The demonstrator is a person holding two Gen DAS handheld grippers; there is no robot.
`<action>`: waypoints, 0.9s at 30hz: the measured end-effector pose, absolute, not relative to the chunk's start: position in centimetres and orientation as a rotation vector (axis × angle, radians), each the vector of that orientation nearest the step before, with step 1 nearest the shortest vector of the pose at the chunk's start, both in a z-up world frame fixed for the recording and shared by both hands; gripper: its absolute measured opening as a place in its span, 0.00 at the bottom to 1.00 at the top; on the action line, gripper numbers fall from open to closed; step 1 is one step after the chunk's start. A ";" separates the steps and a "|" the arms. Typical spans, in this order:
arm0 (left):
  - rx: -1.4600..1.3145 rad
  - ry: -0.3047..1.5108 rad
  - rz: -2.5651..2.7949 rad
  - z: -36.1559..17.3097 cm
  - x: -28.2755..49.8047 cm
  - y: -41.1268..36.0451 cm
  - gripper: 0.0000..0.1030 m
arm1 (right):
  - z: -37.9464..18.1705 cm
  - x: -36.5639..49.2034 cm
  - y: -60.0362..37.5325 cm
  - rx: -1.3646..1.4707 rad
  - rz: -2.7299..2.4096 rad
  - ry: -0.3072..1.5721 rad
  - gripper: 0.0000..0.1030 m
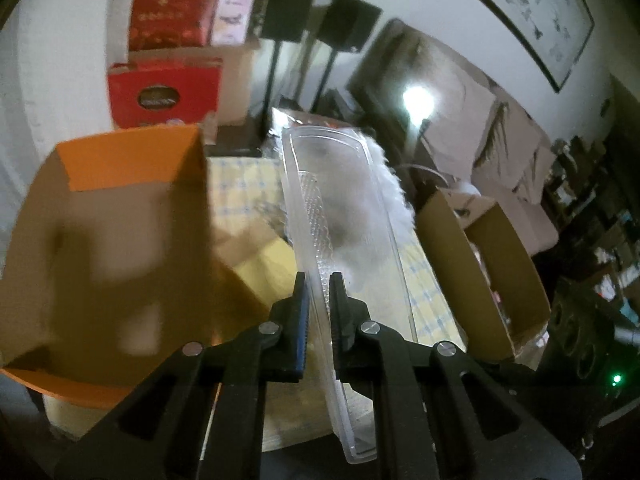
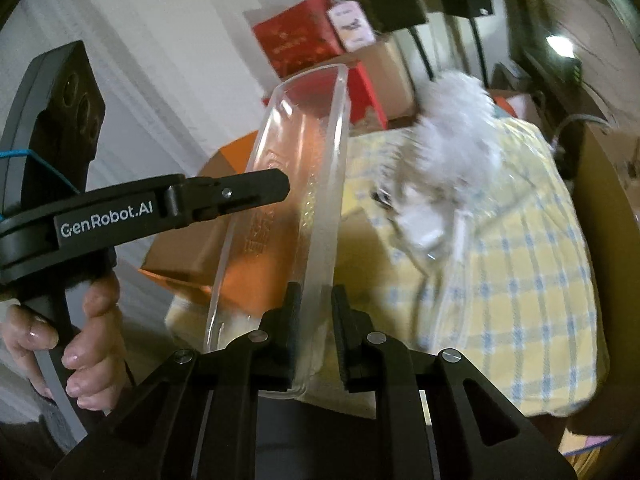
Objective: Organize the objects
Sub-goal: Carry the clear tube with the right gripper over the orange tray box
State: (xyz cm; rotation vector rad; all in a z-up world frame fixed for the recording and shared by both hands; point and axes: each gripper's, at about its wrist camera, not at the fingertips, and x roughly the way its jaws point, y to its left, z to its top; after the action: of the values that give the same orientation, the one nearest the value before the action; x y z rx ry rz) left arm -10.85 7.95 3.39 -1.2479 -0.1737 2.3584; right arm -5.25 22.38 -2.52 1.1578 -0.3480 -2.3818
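Boxes crowd both sides of the table

The orange box [image 1: 120, 216] stands on the left and the brown box [image 1: 480, 264] on the right. Between them lies bare yellow checked table [image 2: 520, 272]. The fluffy white thing [image 2: 452, 136] sits in the middle and blocks the far end.

I was working in a cluttered home room: framed painting [image 1: 520, 12], stacked gift boxes [image 1: 168, 12], checked-cloth tabletop [image 2: 520, 248].

One clear plastic tray [image 1: 344, 216], one orange box [image 1: 120, 240], two red boxes [image 1: 170, 12] (stacked), two claws [image 1: 319, 280]
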 end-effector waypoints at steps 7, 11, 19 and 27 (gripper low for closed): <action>-1.275 -0.199 2.430 3.6 -11.9 4.0 0.07 | -1.6 -7.4 17.8 1.133 -2.330 -0.284 0.17; -1.292 -0.219 2.460 3.4 -12.8 2.0 0.07 | -1.2 -8.6 15.3 1.124 -2.314 -0.233 0.17; -1.335 -0.273 2.469 2.5 -14.6 -1.1 0.05 | -1.5 -10.2 11.2 1.132 -2.261 -0.152 0.18; -1.431 -0.300 2.429 -0.9 -16.3 -1.9 0.05 | -2.6 -11.5 9.5 1.156 -2.249 -0.119 0.23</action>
State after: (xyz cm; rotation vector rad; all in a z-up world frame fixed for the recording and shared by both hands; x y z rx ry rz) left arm -16.25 -1.89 -0.89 -1.4312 -0.3003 2.4295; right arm -11.45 9.47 -2.58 1.1556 -0.1190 -2.2494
